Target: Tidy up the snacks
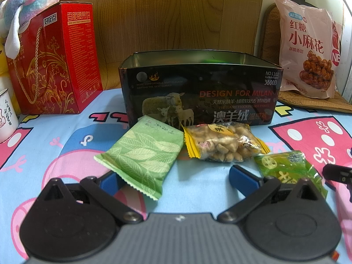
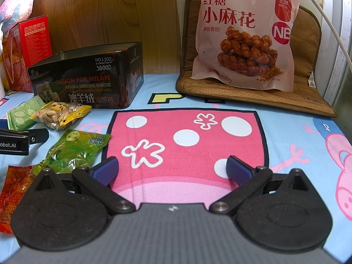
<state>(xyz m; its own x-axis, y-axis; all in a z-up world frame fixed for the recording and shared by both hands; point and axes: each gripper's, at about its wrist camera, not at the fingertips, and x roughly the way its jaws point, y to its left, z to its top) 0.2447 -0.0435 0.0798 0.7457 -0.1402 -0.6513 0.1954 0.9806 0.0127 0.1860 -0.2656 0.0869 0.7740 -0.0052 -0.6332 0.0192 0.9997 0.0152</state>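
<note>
Hovering with jaws spread wide: left gripper (image 1: 176, 177) beside green leaf packet (image 1: 143, 156), right gripper (image 2: 171, 169) above bare cloth (image 2: 187, 145).

Looks like a home, most likely a bedroom. Covered in a cartoon-pig printed sheet (image 2: 286, 127) in blue and pink, with a wood-grain panel (image 1: 176, 13) rising along the far edge. Plush toy (image 1: 24, 2) perched on a red gift box (image 1: 57, 59) at the far left corner; woven seat cushion (image 2: 308, 44) propping a pink snack bag (image 2: 244, 33) at the far right. White enamel mug (image 1: 6, 114) at the left edge.
</note>
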